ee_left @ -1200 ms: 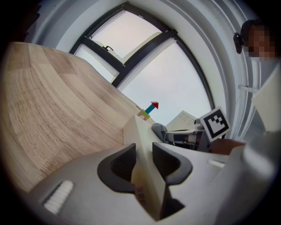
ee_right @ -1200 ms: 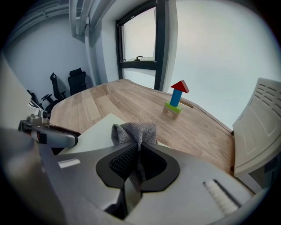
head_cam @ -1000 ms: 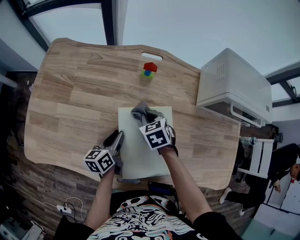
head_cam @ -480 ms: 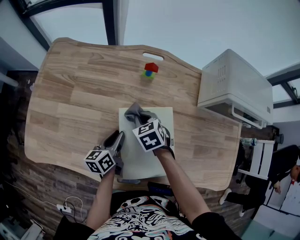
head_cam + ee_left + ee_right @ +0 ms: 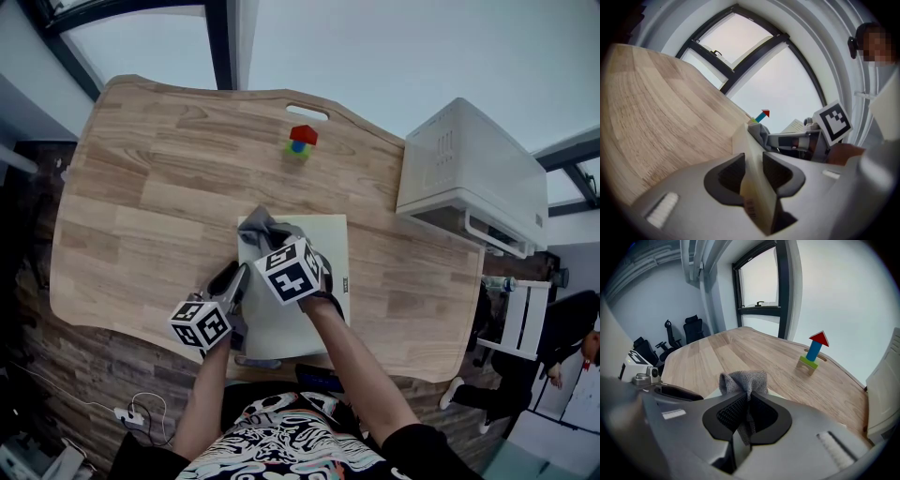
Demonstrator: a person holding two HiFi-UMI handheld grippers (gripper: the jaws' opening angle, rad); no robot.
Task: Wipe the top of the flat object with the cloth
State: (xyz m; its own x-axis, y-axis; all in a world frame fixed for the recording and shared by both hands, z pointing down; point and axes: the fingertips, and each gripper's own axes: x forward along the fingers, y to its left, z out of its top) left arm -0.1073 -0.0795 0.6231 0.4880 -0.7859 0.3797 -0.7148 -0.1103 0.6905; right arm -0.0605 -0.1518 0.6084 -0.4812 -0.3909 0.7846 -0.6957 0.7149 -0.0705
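A pale flat board lies on the wooden table, near the front edge. My left gripper is shut on the board's left edge; in the left gripper view the board stands edge-on between its jaws. My right gripper is shut on a grey cloth, which rests bunched at the board's far left corner. In the right gripper view the cloth sticks up from between the pinched jaws. From the left gripper view the cloth and the right gripper's marker cube show beyond the board.
A small toy of green, blue and red blocks stands at the table's far side by a handle slot. A white appliance fills the right end. Office chairs stand beyond the table's left end.
My right gripper has dragged the cloth leftward along the board's far edge to its left corner. The left gripper has stayed clamped on the board.
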